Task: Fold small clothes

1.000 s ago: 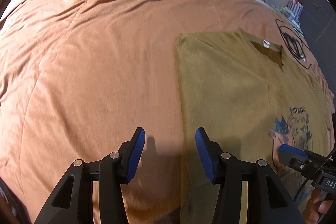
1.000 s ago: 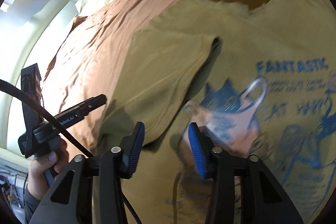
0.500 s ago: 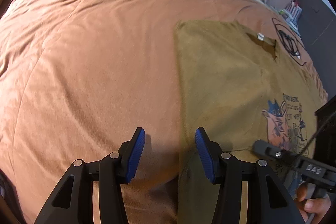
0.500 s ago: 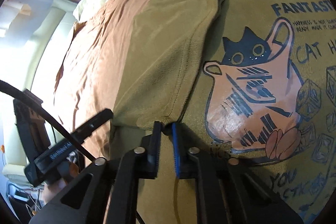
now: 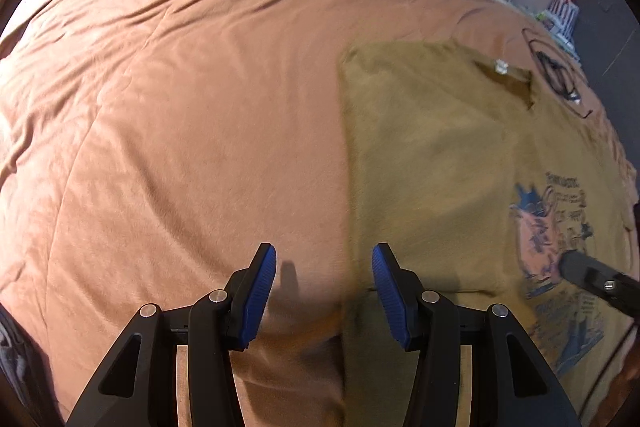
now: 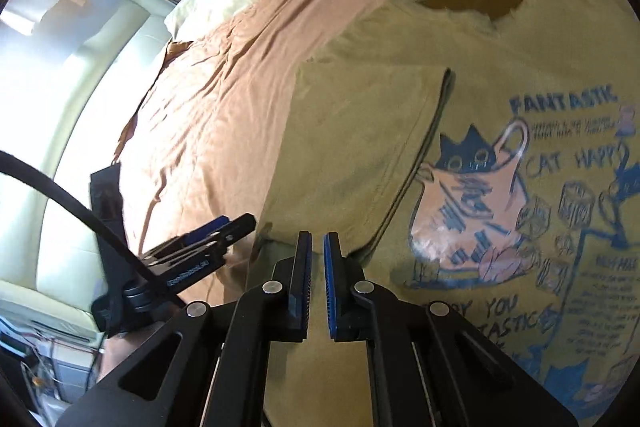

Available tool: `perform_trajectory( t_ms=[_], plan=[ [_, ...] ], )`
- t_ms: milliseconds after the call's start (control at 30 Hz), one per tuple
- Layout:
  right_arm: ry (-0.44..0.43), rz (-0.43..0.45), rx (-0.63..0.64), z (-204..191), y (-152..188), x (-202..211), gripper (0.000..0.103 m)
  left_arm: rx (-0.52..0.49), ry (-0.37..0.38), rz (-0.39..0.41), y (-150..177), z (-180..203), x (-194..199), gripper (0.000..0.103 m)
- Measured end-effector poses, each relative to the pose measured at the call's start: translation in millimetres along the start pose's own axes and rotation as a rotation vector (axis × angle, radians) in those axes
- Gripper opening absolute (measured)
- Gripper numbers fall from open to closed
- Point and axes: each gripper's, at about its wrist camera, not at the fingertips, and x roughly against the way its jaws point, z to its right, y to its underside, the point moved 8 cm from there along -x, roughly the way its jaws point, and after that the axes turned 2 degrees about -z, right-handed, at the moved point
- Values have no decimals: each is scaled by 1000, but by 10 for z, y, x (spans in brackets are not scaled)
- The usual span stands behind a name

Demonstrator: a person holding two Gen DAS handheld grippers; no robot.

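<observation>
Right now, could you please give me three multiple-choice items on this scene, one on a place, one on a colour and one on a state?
1. Where does the T-shirt's sleeve lie?
A. Hanging off the bed
B. Folded in over the shirt's front, beside the cat print
C. Pushed through the neck opening

2. What colour are the pads of the left tongs?
A. Red
B. Blue
C. White

3. In what state are the left tongs?
A. Shut on the sleeve
B. Shut on nothing
C. Open, gripping nothing

Answers:
1 B: the sleeve's hem runs down the shirt's front, right next to the cat.
2 B: both ribbed pads show blue against the black arms.
3 C: a wide gap stands between the pads, and the cloth lies flat below them.
</observation>
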Motion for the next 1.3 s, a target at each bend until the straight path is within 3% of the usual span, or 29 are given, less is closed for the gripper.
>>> perform_trajectory(
  t_ms=[333, 500, 867, 1000, 1033, 1133, 1200, 1300],
  plan=[
    [17, -49, 60, -31, -29, -558, 3, -13, 25, -39, 28, 58, -340, 52],
    [-9, -97, 35, 71, 127, -670, 3, 16, 40, -20, 96, 68, -294, 54],
    [59, -32, 120, -124, 148, 19, 3, 1, 55, 21, 170, 335, 256, 55],
    [80, 6, 206, -255, 290, 289, 5, 6, 55, 65, 217, 441, 516, 66],
    [90, 14, 226, -279, 337, 364, 7, 9, 59, 79, 228, 475, 582, 70],
    [128, 55, 274, -325, 489, 644, 32, 19, 68, 118, 263, 587, 753, 77],
    [158, 91, 290, -341, 558, 830, 62, 25, 75, 140, 281, 664, 859, 80],
    [187, 121, 303, -326, 670, 1087, 69, 21, 73, 166, 342, 800, 1028, 83]
  ],
)
